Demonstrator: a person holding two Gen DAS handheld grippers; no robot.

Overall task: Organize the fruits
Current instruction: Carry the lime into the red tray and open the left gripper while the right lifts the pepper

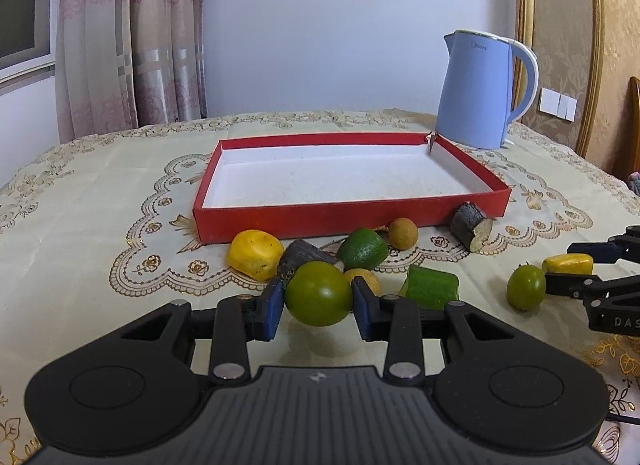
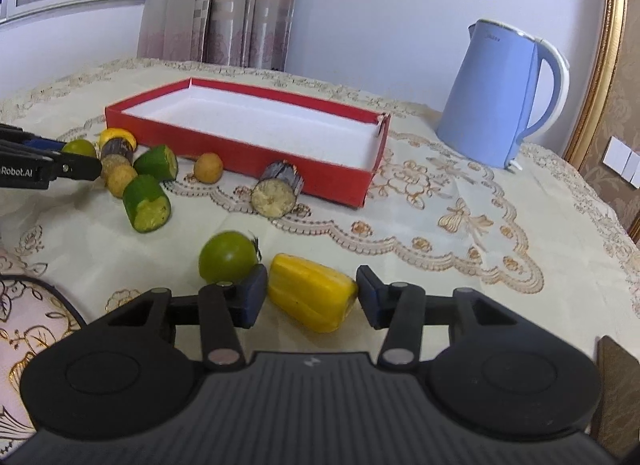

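1. Left wrist view: your left gripper (image 1: 319, 303) pinches a green tomato (image 1: 318, 293) between its blue pads (image 1: 273, 307), and the fruit hangs just above the tablecloth (image 1: 100, 201), with its shadow beneath it.
2. Ahead of it stands the red tray (image 1: 348, 221), white inside and holding no fruit.
3. Between your left gripper and the tray lie a yellow piece (image 1: 255, 254), a green chunk (image 1: 362, 249), a small round tan fruit (image 1: 403, 233) and a dark-barked stub (image 1: 472, 226), which lies just beside the tray's near wall.
4. Right wrist view: your right gripper (image 2: 311, 297) straddles a yellow fruit piece (image 2: 312, 292) lying on the cloth. Its jaws are partly drawn in; the left pad sits at the fruit's edge and the right pad shows a thin gap, so you cannot tell whether the grip is firm.
5. A second green tomato (image 2: 228, 257) lies on the cloth just beside the right gripper's left finger (image 2: 252, 297).
6. A blue kettle (image 2: 500, 101) stands beyond the tray's far right corner.
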